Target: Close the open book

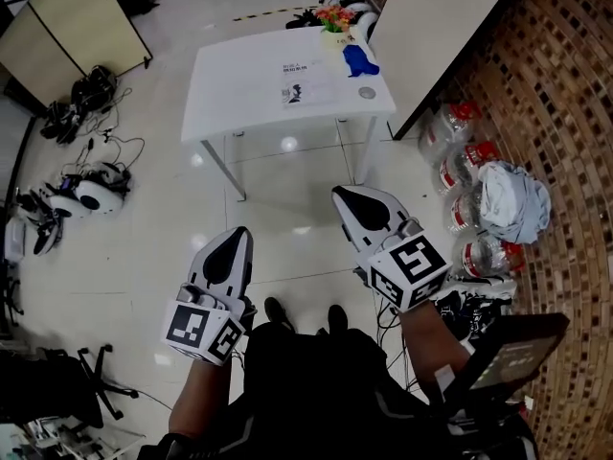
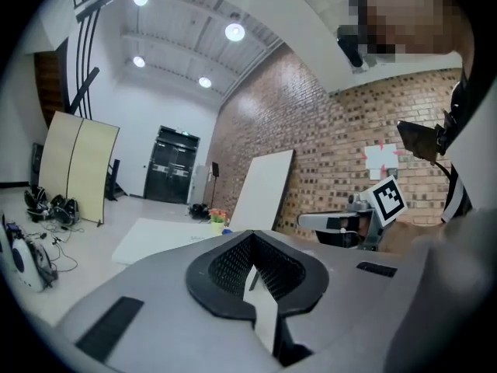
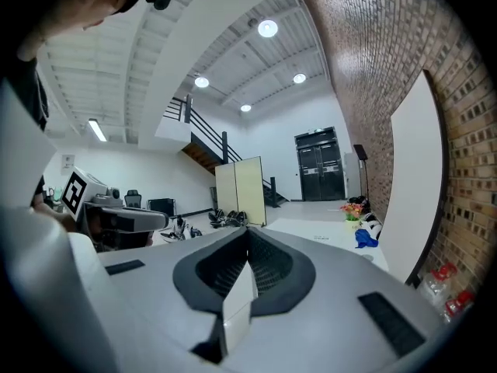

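While the person stands well back from the white table (image 1: pixel 239 89), both claws are held out in front at about waist height, well apart from it. The left gripper (image 1: pixel 238 241) has its jaws pressed together with nothing between them, and the right gripper (image 1: pixel 350 199) is likewise closed and empty. The open book (image 1: pixel 305 84) lies flat on the tabletop towards its far right part, pale pages up with a dark printed patch. Just beyond it sit a blue object (image 1: pixel 360 59) and a pot of flowers (image 1: pixel 333 15). A white board (image 1: pixel 431 27) leans against the brick wall (image 1: pixel 560 94) to the right.
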Available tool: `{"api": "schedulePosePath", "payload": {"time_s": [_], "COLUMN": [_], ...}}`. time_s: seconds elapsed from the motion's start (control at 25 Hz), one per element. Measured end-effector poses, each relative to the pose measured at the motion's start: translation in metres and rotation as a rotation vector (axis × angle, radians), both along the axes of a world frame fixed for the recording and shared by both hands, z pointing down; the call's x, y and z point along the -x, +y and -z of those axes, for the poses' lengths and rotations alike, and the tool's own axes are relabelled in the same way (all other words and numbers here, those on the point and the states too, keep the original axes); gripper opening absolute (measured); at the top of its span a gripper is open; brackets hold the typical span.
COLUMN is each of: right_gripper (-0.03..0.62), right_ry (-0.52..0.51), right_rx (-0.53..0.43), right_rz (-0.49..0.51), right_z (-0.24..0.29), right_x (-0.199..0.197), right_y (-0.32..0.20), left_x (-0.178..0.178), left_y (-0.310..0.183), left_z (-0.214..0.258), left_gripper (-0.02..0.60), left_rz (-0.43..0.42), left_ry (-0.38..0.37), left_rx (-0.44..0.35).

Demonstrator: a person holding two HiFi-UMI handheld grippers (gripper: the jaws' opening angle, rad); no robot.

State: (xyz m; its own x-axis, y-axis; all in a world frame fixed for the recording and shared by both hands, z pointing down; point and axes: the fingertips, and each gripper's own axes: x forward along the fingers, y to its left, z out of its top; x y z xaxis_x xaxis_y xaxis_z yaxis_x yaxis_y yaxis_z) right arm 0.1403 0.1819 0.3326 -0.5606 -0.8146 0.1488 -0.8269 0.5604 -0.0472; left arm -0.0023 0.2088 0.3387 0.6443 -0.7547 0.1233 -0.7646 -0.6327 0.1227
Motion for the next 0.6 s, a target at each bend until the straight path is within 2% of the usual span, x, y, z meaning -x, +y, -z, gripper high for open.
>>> {"api": "schedulePosePath", "payload": {"time_s": [0.32, 0.6], "right_gripper": [0.001, 0.0], "right_ry": [-0.001, -0.041], "right_rx": [-0.022, 0.012], "right_rz": [-0.023, -0.076], "right_z": [0.007, 0.009], "right_x": [0.039, 0.084], "right_y": [0.105, 0.197], "left_x": [0.035, 0.089], "left_y": [0.112, 0.196], "left_z": [-0.003, -0.009], "left_gripper": [-0.006, -0.006], "left_rz": [-0.06, -0.108], "left_ry": [-0.02, 0.022], "left_rx": [-0.012, 0.005]}}
